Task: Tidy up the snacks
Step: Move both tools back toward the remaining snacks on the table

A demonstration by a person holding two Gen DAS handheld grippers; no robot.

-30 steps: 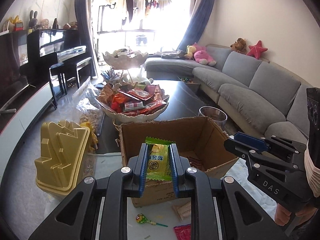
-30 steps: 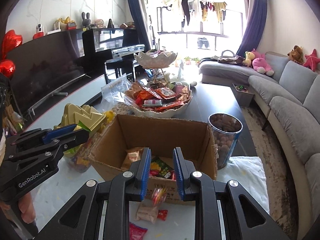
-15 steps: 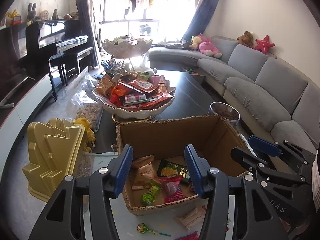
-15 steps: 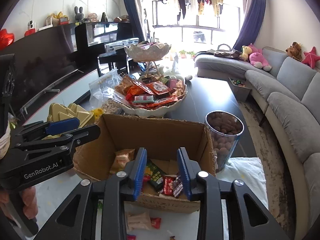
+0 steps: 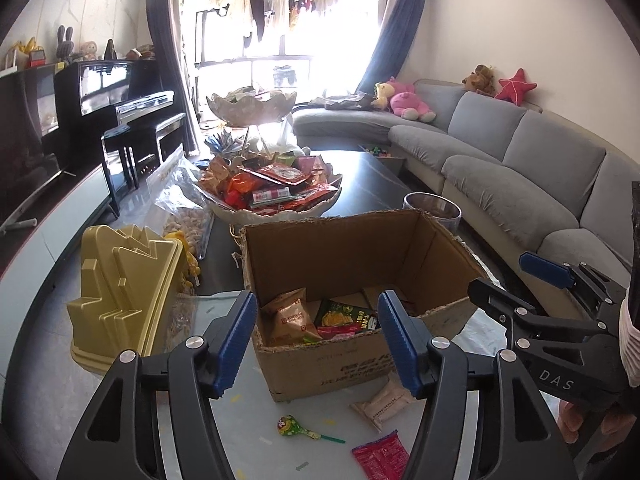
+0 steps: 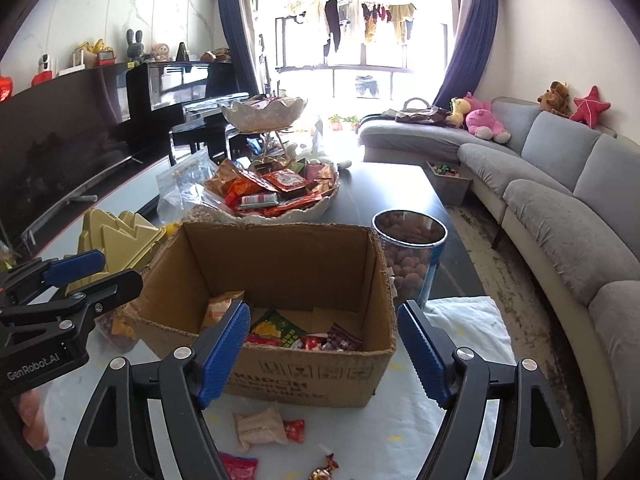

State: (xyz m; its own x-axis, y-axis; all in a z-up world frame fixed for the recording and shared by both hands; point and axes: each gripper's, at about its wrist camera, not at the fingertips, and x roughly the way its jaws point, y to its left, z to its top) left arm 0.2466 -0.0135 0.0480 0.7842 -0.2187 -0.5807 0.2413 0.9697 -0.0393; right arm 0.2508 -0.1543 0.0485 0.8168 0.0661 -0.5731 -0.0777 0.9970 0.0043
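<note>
Open cardboard box (image 5: 348, 264) up front on the white cloth (image 6: 460, 320), holding an orange biscuit pack (image 5: 290, 316), a green packet (image 5: 346, 318) and a few small wrapped sweets (image 6: 332, 340). Left gripper (image 5: 316, 340) and right gripper (image 6: 322, 350) both just spread apart, hovering empty at the box's near edge. Loose around it: beige packet (image 6: 258, 428), lollipop (image 5: 292, 428), red wrapper (image 5: 380, 456); behind, heaped snack bowl (image 5: 276, 196), nut canister (image 6: 410, 256), gold tin (image 5: 120, 292).
</note>
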